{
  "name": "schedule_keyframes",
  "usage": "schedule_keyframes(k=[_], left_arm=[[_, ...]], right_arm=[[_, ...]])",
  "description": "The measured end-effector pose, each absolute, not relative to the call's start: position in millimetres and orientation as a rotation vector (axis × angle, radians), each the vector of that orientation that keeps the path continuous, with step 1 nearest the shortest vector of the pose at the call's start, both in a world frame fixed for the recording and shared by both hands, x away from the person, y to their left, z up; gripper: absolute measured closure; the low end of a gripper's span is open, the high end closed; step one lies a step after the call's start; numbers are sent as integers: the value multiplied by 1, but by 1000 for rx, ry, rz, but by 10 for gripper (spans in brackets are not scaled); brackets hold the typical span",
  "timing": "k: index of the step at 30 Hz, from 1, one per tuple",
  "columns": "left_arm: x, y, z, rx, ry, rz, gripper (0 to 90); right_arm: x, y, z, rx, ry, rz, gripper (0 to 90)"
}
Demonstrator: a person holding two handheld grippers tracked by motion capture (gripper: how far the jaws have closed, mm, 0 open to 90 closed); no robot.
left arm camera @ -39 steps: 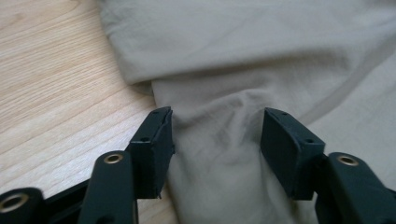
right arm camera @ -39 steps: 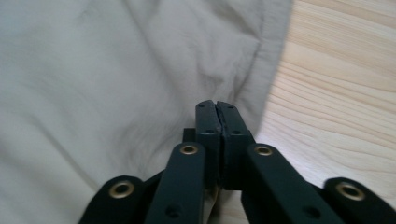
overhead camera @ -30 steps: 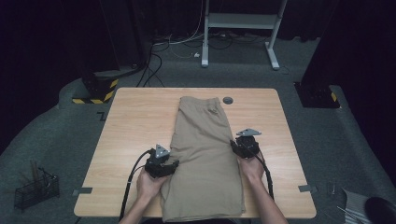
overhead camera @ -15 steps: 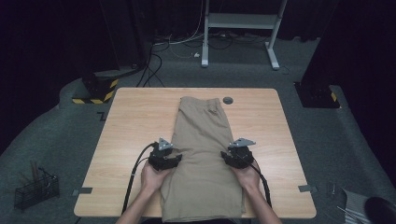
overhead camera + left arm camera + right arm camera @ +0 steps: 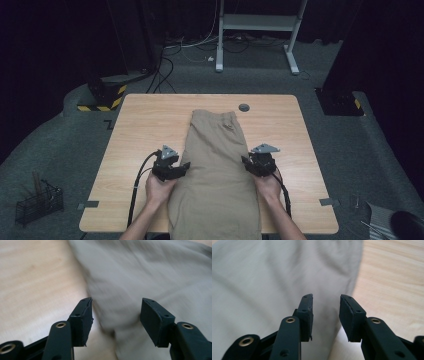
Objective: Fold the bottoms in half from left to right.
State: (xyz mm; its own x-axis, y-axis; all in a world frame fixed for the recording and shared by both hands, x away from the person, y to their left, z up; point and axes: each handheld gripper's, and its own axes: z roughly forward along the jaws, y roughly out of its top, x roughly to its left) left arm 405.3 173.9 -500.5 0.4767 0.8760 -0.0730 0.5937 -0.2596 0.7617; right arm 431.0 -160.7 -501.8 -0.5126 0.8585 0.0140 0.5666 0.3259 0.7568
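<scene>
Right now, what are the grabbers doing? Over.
Left gripper open at the folded khaki trousers' left edge. Right gripper open at their right edge. Nothing gripped yet. Nothing blocking.

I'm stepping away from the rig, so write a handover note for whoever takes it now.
Left gripper: open, jaws straddling the left edge of the trousers.
Right gripper: open, at the trousers' right edge, nothing pinched yet.
Trousers: folded lengthwise into a narrow strip down the middle of the table, waistband at the far end, near end hanging over the front edge.
Done: the lengthwise fold, by the look of it.
Left: probably grip both edges and fold crosswise.
</scene>
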Motion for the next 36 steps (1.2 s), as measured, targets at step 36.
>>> schedule_keyframes(k=[36], left_arm=[[422,153,-509,2023,1186,444,503]], right_arm=[[446,-148,-503,1266,2207,1003,686]])
